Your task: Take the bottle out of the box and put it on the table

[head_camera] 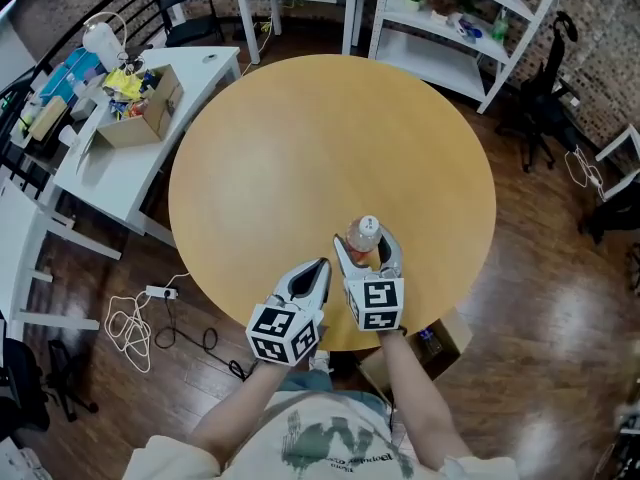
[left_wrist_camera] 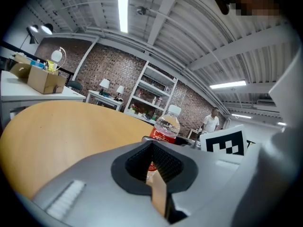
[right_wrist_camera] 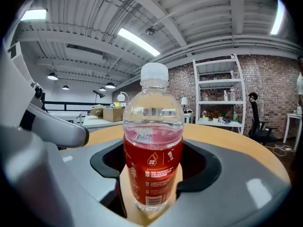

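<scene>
Standing upright near the lower edge of the round, tan wooden table (head_camera: 330,148), the bottle (head_camera: 365,230) is a clear plastic cylinder with a domed shoulder, a white ribbed cap and a red wrap label. In the right gripper view its base sits on the smooth tabletop at the centre of the frame. The right claw (head_camera: 363,240) is clenched on it, with its grey moulded jaws and black textured pads pressing the labelled body from both sides. Just to the left in the head view, the left claw (head_camera: 322,264) is closed to a narrow point with nothing in it, hovering over the table rim. Its own view shows the diamond-shaped black pad recess and the bottle beyond, at centre right. Below the table's lower right edge, an open cardboard box (head_camera: 447,340) rests on the dark plank floor, partly hidden by the rim.
</scene>
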Motion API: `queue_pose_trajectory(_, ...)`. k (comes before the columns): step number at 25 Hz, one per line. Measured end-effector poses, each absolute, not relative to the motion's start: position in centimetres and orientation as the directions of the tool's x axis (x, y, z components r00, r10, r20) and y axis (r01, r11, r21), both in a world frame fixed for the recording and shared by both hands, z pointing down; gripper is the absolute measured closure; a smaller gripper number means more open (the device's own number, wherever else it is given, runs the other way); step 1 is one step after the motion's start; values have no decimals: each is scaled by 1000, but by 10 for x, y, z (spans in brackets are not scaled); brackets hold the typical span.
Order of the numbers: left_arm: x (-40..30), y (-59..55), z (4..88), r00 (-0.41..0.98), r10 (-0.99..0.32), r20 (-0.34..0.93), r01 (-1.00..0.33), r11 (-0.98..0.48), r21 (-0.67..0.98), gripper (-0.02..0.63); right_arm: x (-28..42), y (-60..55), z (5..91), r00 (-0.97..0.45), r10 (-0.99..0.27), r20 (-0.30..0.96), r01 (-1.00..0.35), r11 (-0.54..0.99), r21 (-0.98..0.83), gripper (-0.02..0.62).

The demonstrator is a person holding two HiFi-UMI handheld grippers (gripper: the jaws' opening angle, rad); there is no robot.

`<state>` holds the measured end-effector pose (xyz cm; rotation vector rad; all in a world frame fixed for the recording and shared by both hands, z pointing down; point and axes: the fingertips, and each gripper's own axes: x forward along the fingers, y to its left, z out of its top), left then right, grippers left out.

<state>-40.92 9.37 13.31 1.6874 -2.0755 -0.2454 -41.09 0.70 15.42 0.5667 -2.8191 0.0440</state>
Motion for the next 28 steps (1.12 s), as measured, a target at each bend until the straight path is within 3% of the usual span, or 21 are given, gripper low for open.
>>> queue_pose_trajectory(13,-392,96,139,-92,-975,203,-865,179,468,606,-367,27,161,-848,-406,341,-415,908,49,302)
queue_pose_trajectory(28,-319,63,139,137,-979,153,-875,-47,482,606,-275,33,129,-753,-559,347,-570,818,81,568)
